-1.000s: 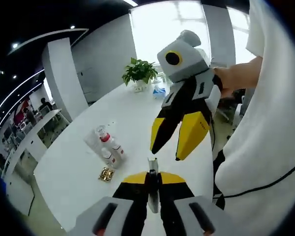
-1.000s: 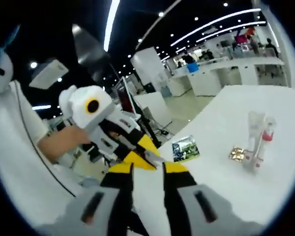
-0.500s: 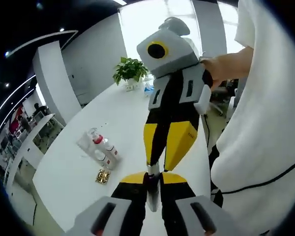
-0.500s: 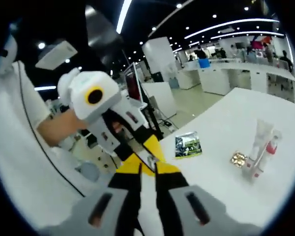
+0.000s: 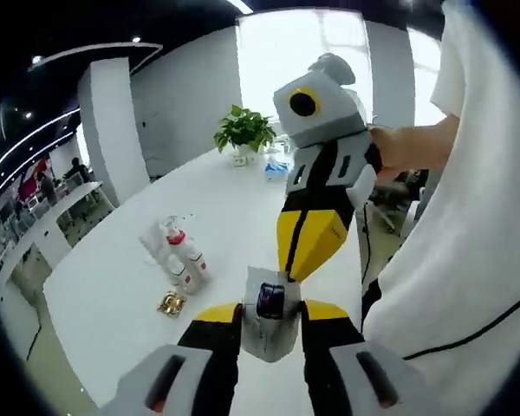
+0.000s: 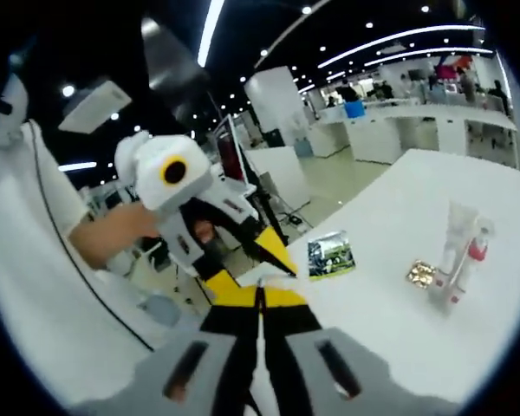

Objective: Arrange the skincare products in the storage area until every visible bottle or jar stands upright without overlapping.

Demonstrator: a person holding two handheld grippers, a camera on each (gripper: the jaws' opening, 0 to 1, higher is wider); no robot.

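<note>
A long white worktop (image 5: pixel 113 286) sweeps from the lower left of the left gripper view toward a bright window at top centre; in the right gripper view the same worktop (image 6: pixel 390 286) fills the lower right. A person in a white shirt (image 5: pixel 468 260) occupies the right edge of the left gripper view, one hand (image 5: pixel 399 149) gripping the right hand-held gripper (image 5: pixel 296 260), whose yellow jaws point down toward frame centre and look pressed together. In its own view the right hand-held gripper (image 6: pixel 260 299) rises from the bottom with its jaws closed tight, nothing visible between them. The left hand-held gripper (image 5: pixel 269 312) stands at bottom centre of its view, jaws spread around a small grey-white piece with a dark window (image 5: pixel 269 303); what that piece is cannot be told. It appears again at left centre of the right gripper view (image 6: pixel 273 260), held in a hand (image 6: pixel 113 238).

The skincare products (image 5: pixel 178 256) cluster at left centre of the left gripper view: a few pale bottles, one red-capped, long axes upright, standing close together; in the right gripper view the cluster (image 6: pixel 461 251) sits at right centre. A small gold item (image 5: pixel 168 302) lies just beside them. A potted plant (image 5: pixel 245 132) stands at the far end, and a green-printed packet (image 6: pixel 330 255) lies flat near the worktop's edge.
</note>
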